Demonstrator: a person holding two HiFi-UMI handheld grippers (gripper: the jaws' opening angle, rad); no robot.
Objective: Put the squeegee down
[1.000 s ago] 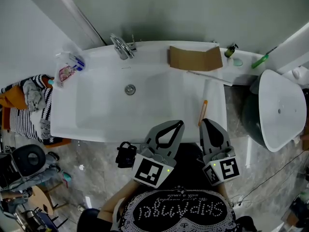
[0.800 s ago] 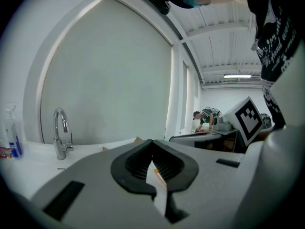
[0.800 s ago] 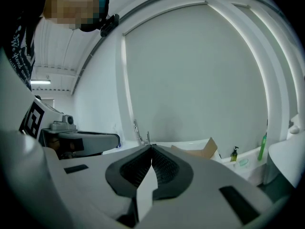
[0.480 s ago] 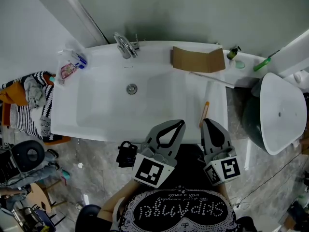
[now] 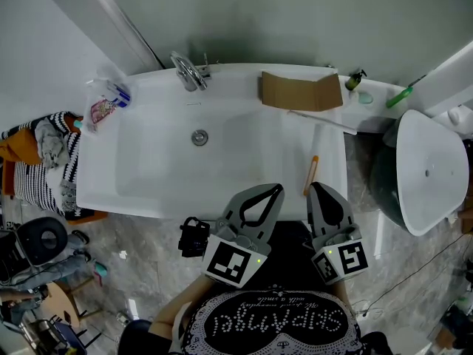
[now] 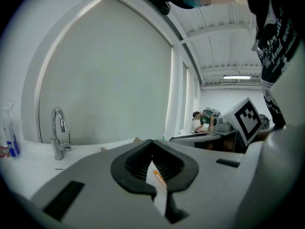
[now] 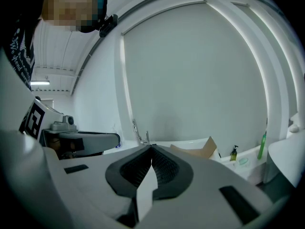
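Observation:
The squeegee point(image 5: 321, 140) lies flat on the right end of the white bathtub point(image 5: 148, 191). Its long thin blade is by the cardboard and its orange handle tip point(image 5: 310, 174) points toward me. Both grippers hang over the tub's near edge, clear of it. My left gripper point(image 5: 275, 189) is shut and empty; in the left gripper view its jaws point(image 6: 152, 142) meet, and a bit of orange point(image 6: 157, 176) shows through the gap behind them. My right gripper point(image 5: 315, 186) sits just short of the orange tip, shut with nothing held point(image 7: 151, 147).
A faucet point(image 5: 188, 72) and drain point(image 5: 199, 137) are at the tub's far left. Folded cardboard point(image 5: 299, 90), a small bottle point(image 5: 354, 78) and a green tool point(image 5: 399, 92) line the far rim. A white bowl point(image 5: 427, 170) stands right; clothes point(image 5: 46, 160) lie left.

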